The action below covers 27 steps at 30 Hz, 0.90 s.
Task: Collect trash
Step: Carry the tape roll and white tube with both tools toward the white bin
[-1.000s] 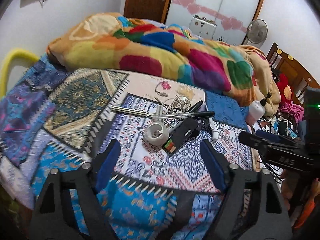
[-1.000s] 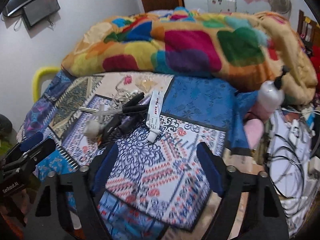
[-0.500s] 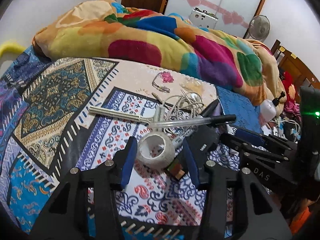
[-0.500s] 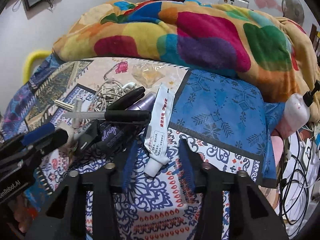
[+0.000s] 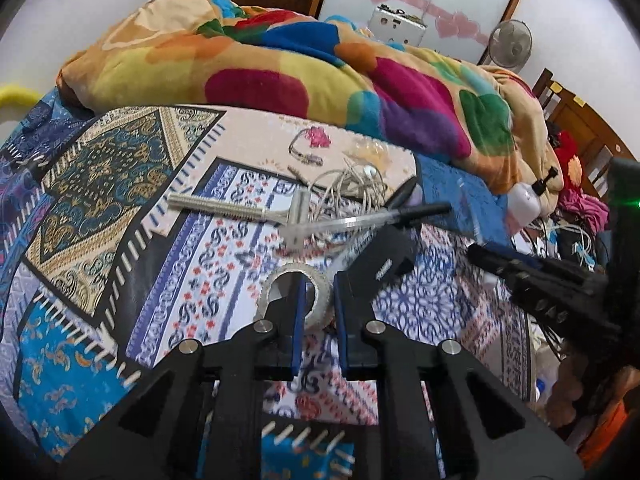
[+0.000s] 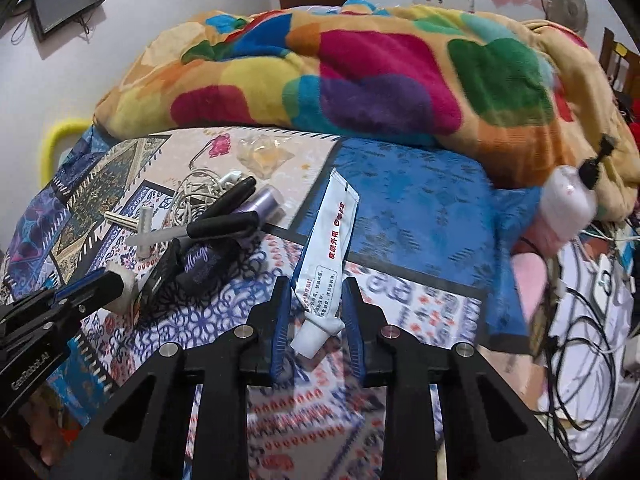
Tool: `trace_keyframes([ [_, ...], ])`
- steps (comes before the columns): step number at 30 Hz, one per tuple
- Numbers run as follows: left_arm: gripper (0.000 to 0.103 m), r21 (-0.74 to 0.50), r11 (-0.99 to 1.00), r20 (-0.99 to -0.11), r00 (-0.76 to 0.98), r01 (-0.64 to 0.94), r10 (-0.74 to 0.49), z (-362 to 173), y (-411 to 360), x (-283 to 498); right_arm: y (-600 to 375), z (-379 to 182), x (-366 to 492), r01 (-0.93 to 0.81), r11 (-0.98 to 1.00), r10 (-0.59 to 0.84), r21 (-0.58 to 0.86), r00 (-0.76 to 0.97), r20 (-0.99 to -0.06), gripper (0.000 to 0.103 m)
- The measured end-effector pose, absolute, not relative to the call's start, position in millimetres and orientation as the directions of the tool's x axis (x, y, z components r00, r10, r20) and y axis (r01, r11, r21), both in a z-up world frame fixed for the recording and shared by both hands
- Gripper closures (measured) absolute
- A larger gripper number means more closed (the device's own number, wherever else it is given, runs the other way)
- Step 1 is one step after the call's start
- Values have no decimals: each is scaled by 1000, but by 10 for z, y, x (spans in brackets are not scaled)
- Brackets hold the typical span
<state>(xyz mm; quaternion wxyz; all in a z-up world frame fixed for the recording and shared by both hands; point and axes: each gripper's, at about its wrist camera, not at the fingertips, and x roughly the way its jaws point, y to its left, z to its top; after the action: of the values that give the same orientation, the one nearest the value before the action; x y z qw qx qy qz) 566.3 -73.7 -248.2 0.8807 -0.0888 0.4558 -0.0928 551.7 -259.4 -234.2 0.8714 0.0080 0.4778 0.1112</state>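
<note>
A white tape roll (image 5: pixel 288 268) lies on the patterned bedspread (image 5: pixel 100 184). My left gripper (image 5: pixel 319 280) is down on it, one finger inside its hole and one outside. Its jaws are closing and pinch the roll's right wall. The same gripper (image 6: pixel 92 284) and roll (image 6: pixel 124 280) show at the left of the right wrist view. A white squeeze tube (image 6: pixel 332 232) with red print lies cap end towards me. My right gripper (image 6: pixel 315 282) straddles its lower end, its jaws closing with the pads against the tube's sides. That gripper (image 5: pixel 492 256) also shows in the left wrist view.
A metal razor (image 5: pixel 224 208), a clear pen with a black cap (image 5: pixel 360 220), a cable tangle (image 5: pixel 352 184) and a black box (image 5: pixel 384 264) lie behind the roll. A purple tube (image 6: pixel 264 200), a plastic wrapper (image 6: pixel 264 152), a multicoloured blanket (image 6: pixel 360 80), a pump bottle (image 6: pixel 568 196) and loose wires (image 6: pixel 592 300) surround them.
Both grippers came down and forward onto the bed. The left jaws closed from wide open onto the tape roll's wall. The right jaws closed in around the tube.
</note>
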Motion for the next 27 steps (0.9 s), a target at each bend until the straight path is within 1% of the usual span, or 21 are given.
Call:
trace_keyframes([
  [2,90,-216,973,-798,560,78,-222,-2473,-746,5618,-2612,-2292,5453,-186,976,196,114,526,-827,79],
  [4,80,-200,977,-811,546,79,-210,-2465,-754,5584,-2627,-2242,5388,-187,976,196,112,531,-824,79],
  [6,57,-184,981,-818,543,65,-190,-2443,-749,5535,-2648,-2202,5331,-189,975,202,117,529,-824,79],
  [8,51,-177,983,-812,557,51,-175,-2415,-720,5483,-2652,-2173,5281,-192,974,207,122,527,-824,79],
  [14,51,-163,987,-834,532,12,-145,-2482,-599,5530,-2653,-2075,5136,-209,970,218,122,534,-817,79],
  [19,51,-204,979,-850,501,-26,-164,-2661,-479,5578,-2649,-2005,5058,-216,968,224,124,539,-812,79],
  [20,57,-213,977,-846,505,-22,-173,-2679,-469,5576,-2644,-1995,5052,-218,968,226,125,538,-812,79],
  [21,80,-217,976,-836,519,-17,-177,-2675,-462,5561,-2637,-1985,5049,-220,968,227,124,537,-812,79],
  [27,79,-245,970,-803,559,7,-207,-2473,-431,5393,-2573,-1873,4963,-237,965,226,111,541,-810,79],
])
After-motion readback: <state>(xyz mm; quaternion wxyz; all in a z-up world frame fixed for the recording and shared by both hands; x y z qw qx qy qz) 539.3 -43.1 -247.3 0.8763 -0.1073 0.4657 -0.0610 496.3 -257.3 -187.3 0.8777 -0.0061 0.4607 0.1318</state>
